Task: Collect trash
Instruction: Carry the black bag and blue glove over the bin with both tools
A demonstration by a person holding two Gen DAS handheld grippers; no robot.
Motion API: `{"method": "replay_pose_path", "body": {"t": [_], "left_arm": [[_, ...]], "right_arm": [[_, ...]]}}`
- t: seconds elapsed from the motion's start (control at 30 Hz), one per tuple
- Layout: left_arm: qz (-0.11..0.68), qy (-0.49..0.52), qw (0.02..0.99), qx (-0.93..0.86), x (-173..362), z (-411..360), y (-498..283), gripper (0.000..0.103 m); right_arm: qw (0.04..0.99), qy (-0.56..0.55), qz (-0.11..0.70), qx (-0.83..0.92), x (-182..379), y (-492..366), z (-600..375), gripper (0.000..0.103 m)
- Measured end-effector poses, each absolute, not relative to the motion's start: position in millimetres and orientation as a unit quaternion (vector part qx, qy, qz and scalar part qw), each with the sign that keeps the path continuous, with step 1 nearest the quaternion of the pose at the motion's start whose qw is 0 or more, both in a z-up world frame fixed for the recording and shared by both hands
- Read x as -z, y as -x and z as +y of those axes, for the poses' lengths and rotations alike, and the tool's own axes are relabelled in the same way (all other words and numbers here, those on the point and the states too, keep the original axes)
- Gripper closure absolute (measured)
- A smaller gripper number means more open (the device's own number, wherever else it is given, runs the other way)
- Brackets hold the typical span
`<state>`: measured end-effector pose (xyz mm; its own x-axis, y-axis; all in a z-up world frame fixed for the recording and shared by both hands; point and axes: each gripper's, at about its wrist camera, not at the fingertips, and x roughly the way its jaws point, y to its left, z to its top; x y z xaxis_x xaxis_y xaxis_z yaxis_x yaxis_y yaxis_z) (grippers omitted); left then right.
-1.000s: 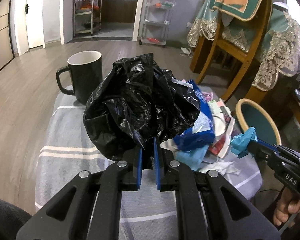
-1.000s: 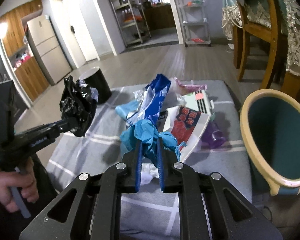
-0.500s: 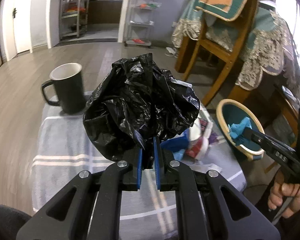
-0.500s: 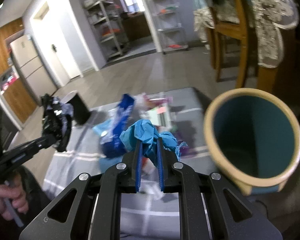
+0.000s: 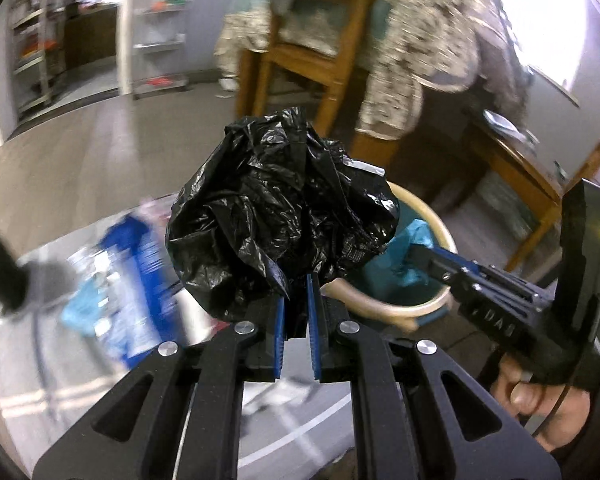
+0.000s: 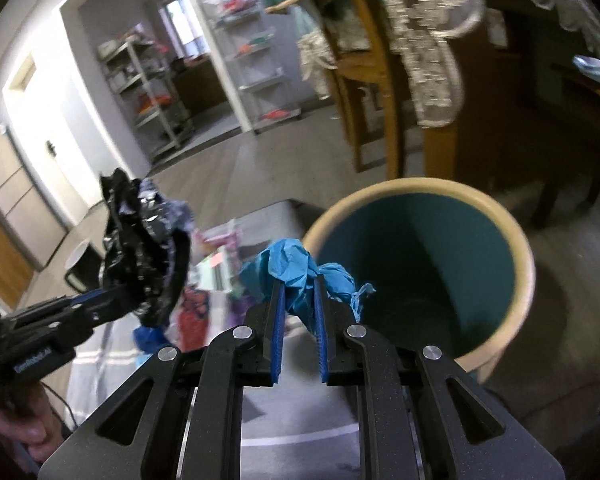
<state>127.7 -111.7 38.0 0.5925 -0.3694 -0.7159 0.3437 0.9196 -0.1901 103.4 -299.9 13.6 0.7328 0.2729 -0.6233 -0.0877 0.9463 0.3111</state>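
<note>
My left gripper [image 5: 296, 280] is shut on a crumpled black plastic bag [image 5: 280, 208] and holds it in the air just left of the bin. My right gripper [image 6: 298, 286] is shut on a crumpled blue paper wad [image 6: 296, 264] at the near left rim of the round bin [image 6: 512, 240], which has a cream rim and teal inside. In the left wrist view the blue wad [image 5: 414, 236] is over the bin's rim [image 5: 380, 310]. More wrappers [image 5: 128, 280] lie on the grey striped cloth.
A dark mug [image 6: 80, 260] stands on the cloth behind the left gripper. Wooden chairs with lace covers [image 5: 324, 52] and a wooden table [image 5: 520, 168] stand behind the bin. Metal shelves [image 6: 152, 92] are far back.
Both grippers have swung right toward the bin with their loads. The blue wad has gone from above the cloth to the bin's rim. The black bag now hangs beside the bin.
</note>
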Motion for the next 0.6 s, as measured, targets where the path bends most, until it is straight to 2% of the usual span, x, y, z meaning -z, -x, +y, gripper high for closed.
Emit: {"method": "replay_pose_path", "body": {"t": [0.6], "left_arm": [[0.461,-0.046,0.84,0.283,9,-223,-211,0.094]], "right_arm": [[0.903,-0.182,0.388,-0.012,7,-132,-365,0.088]]}}
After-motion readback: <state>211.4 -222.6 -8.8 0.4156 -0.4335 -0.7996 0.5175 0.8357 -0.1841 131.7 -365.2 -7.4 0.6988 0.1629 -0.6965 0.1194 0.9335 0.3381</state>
